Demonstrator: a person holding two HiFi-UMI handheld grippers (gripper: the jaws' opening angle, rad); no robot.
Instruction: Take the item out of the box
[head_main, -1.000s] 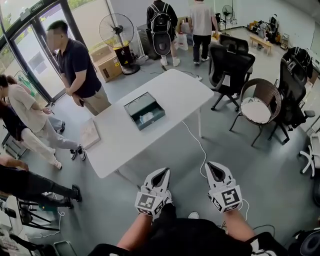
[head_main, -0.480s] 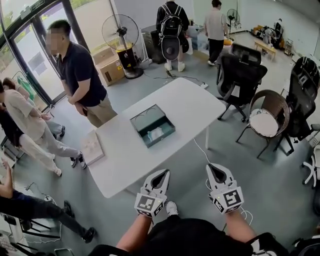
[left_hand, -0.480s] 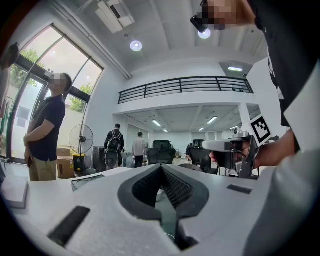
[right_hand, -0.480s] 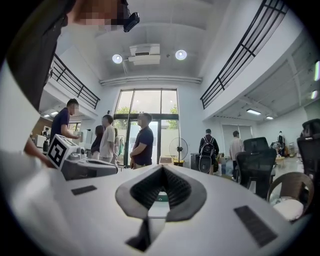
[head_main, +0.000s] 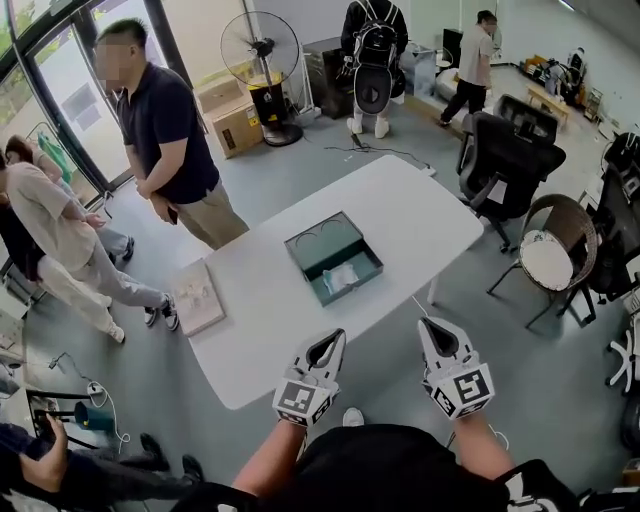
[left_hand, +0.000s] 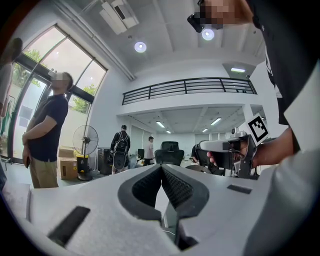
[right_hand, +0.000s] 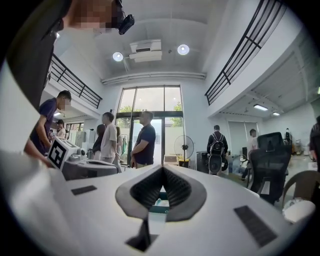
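Observation:
An open dark green box (head_main: 322, 243) sits in the middle of a white table (head_main: 420, 215), with a pale, clear-wrapped item (head_main: 344, 277) lying in its near end. My left gripper (head_main: 335, 338) and right gripper (head_main: 432, 325) are held side by side in front of me, short of the table's near edge. Both point at the table, shut and holding nothing. In the left gripper view the jaws meet at the left gripper (left_hand: 161, 166). The right gripper (right_hand: 162, 168) is likewise closed, with a sliver of the teal box (right_hand: 159, 206) showing below its tips.
A flat pale board (head_main: 200, 296) lies on the table's left end. A person in a dark shirt (head_main: 170, 120) stands at the far left corner, others sit at the left. Office chairs (head_main: 510, 155), a wicker chair (head_main: 555, 255) and a standing fan (head_main: 262, 50) surround the table.
The table and box have come closer and shifted right in the head view. Both grippers stay shut in the same pose. People in the background have walked on.

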